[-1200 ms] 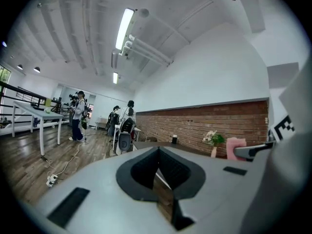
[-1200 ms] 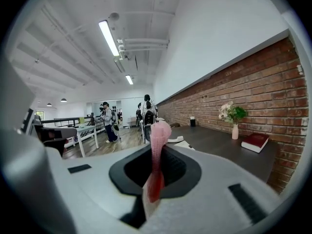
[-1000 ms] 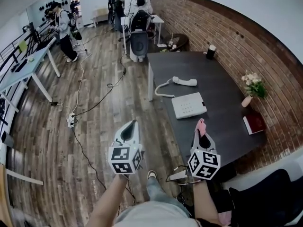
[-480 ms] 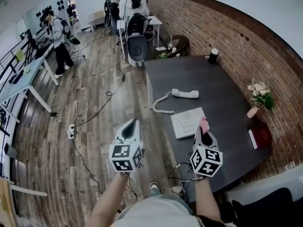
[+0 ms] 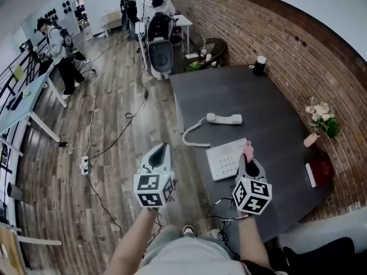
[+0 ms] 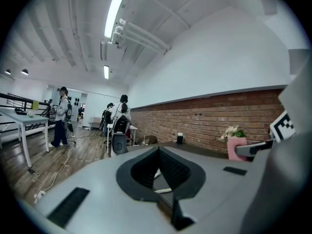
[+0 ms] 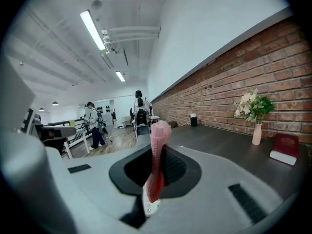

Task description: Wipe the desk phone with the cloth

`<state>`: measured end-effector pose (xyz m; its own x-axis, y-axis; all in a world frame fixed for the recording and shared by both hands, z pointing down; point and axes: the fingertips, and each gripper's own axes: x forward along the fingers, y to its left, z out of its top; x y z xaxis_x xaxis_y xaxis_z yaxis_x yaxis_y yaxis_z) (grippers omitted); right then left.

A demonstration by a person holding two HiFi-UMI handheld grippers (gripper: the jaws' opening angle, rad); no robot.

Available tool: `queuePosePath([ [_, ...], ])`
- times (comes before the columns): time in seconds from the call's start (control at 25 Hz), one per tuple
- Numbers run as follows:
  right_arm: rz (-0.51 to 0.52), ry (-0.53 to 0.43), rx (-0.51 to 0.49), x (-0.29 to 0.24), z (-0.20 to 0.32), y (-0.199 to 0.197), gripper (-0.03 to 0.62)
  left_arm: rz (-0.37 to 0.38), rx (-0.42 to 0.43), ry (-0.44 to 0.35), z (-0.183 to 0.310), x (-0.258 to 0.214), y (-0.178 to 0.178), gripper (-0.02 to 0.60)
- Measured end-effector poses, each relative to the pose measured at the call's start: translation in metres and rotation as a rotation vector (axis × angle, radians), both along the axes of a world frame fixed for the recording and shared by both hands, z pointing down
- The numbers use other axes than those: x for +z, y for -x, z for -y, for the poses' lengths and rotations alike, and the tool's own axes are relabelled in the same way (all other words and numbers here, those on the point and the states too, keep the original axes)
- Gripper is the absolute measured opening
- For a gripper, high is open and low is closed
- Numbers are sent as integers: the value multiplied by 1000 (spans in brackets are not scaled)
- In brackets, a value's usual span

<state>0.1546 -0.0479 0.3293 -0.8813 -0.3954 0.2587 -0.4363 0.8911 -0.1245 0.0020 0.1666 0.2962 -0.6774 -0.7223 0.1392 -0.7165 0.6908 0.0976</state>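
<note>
The white desk phone base [image 5: 226, 159] lies near the front left edge of the dark desk [image 5: 269, 116]. Its handset [image 5: 224, 118] rests off the cradle farther back, joined by a curly cord [image 5: 194, 135]. My right gripper [image 5: 247, 153] hovers over the base's right end, shut on a pink cloth [image 5: 248, 150] that stands up between the jaws [image 7: 157, 152]. My left gripper [image 5: 159, 153] is shut and holds nothing, hanging over the wooden floor left of the desk [image 6: 158, 172].
On the desk stand a vase of flowers [image 5: 321, 122], a red book [image 5: 320, 172] and a dark cup [image 5: 260, 65]. An office chair [image 5: 159, 53] stands beyond the desk. Cables [image 5: 103, 142] trail across the floor. People stand at the back left.
The view has moved forward toward the desk. My right gripper with the cloth has come from short of the phone to over its right end. The left gripper has held its pose.
</note>
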Motion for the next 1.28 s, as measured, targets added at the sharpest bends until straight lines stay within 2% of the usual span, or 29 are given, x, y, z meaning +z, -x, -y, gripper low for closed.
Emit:
queuePosePath([
  [0.28, -38, 7, 52, 13, 17, 10, 21, -38, 47, 3, 22, 18, 31, 5],
  [0.52, -54, 10, 154, 23, 36, 26, 22, -47, 132, -7, 52, 29, 74, 5],
  [0.96, -69, -2, 369, 7, 63, 90, 23, -50, 356, -13, 130, 15, 181, 5],
  [1.28, -64, 20, 567, 5, 81, 111, 23, -40, 553, 12, 191, 14, 223, 5],
])
